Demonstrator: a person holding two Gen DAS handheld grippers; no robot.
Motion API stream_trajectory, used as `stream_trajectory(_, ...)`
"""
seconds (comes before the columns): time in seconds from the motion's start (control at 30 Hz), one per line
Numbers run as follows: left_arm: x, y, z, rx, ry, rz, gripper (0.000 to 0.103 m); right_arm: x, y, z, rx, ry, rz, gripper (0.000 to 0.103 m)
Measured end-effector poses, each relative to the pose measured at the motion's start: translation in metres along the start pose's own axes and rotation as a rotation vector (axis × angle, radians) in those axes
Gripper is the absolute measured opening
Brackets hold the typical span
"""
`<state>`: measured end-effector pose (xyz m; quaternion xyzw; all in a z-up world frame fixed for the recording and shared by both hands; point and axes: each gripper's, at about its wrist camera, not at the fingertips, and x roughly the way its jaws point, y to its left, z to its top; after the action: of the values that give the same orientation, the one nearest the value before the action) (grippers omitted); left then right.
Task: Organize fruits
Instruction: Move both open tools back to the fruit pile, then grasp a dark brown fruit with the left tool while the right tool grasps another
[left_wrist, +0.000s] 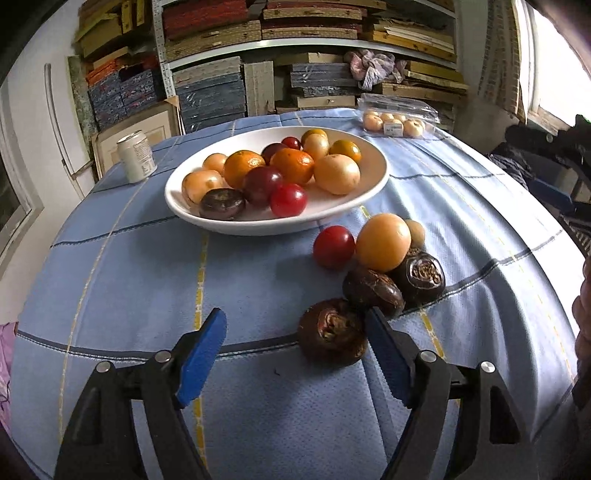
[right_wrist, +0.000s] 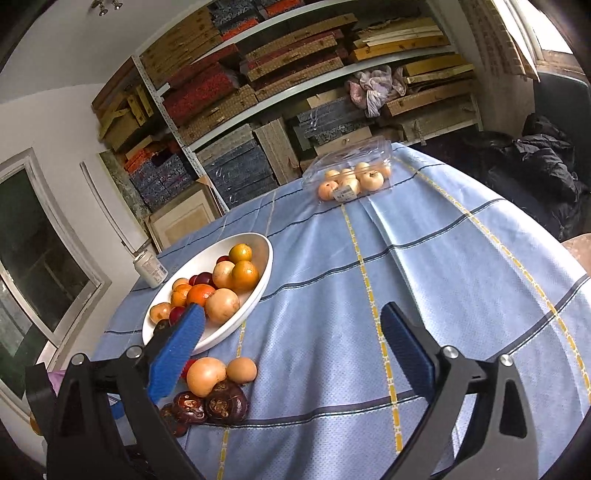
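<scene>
The pale blue checked tablecloth (left_wrist: 258, 288) is woven cloth, matt, with a fine dimpled texture. The wide white bowl (left_wrist: 373, 184) looks like glazed ceramic — smooth and glossy. The round red fruit on the cloth (left_wrist: 333, 246) has a shiny, taut skin; the dark brown knobbly fruit nearest the camera (left_wrist: 332, 338) is dull and rough, with a papery crown. The clear clamshell box (right_wrist: 351, 158) is thin glossy plastic. The white drink can (left_wrist: 136, 156) looks like metal with a satin finish. The blue finger pads (left_wrist: 201, 360) are matt and finely ribbed — on black plastic arms with bright metal pins.
</scene>
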<state>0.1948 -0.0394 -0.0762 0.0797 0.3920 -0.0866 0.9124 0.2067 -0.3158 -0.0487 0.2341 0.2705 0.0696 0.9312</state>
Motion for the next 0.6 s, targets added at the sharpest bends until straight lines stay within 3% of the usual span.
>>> stream_trajectory(0.17, 0.003, 0.001, 0.0, -0.001, 0.005, 0.009, 0.087, -0.001, 0.0, 0.0, 0.0, -0.001, 0.0, 0.094)
stream_trajectory(0.4, -0.001, 0.032, -0.003, -0.103, 0.016, 0.085, 0.087, -0.001, 0.0, 0.0, 0.02, 0.002, 0.004, 0.094)
stream_trajectory(0.6, -0.007, 0.033, -0.004, -0.109, 0.008, 0.039, 0.086, -0.003, 0.0, 0.001, 0.025, 0.007, 0.025, 0.094)
